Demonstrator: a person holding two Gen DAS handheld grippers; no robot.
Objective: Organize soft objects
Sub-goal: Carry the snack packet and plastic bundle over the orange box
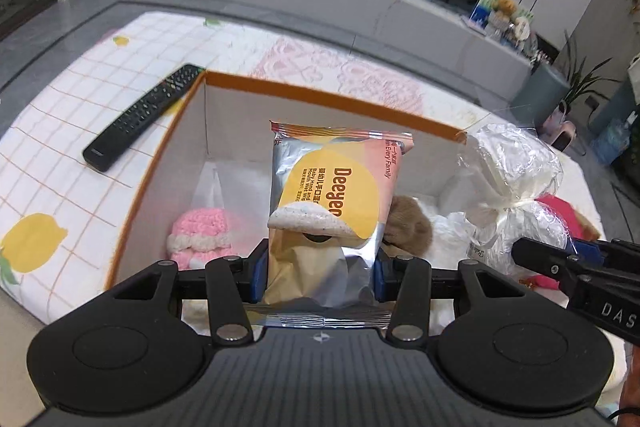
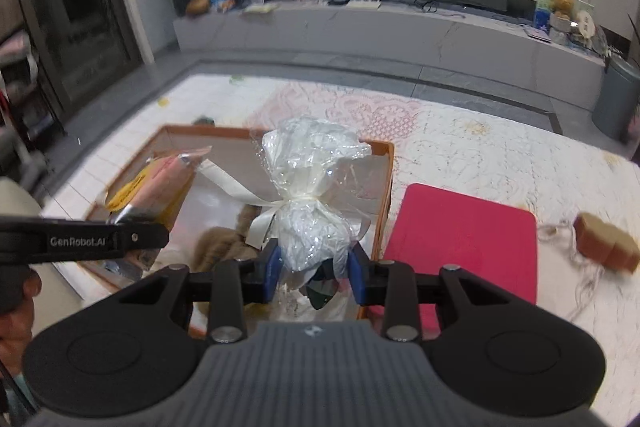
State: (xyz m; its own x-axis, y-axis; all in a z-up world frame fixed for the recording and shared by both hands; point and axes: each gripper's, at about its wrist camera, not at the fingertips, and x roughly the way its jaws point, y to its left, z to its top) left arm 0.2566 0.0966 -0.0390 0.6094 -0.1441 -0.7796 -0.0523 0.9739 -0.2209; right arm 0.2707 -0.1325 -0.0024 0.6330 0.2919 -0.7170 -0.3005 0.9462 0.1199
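Observation:
My left gripper (image 1: 318,267) is shut on a pack of wet wipes (image 1: 332,203), yellow, pink and silver, held upright over the open orange-rimmed box (image 1: 320,95). Inside the box lie a pink-and-white knitted item (image 1: 202,231) and a brown plush toy (image 1: 408,223). My right gripper (image 2: 314,267) is shut on a clear cellophane bundle tied with a cream ribbon (image 2: 312,195), held over the right half of the box (image 2: 382,195). The bundle also shows in the left wrist view (image 1: 516,175). The wipes pack shows at the left of the right wrist view (image 2: 156,183).
A black remote control (image 1: 144,117) lies on the lemon-print cloth left of the box. A pink flat pad (image 2: 464,247) lies right of the box, and a brown block with a cord (image 2: 606,241) beyond it. A low TV shelf runs along the back.

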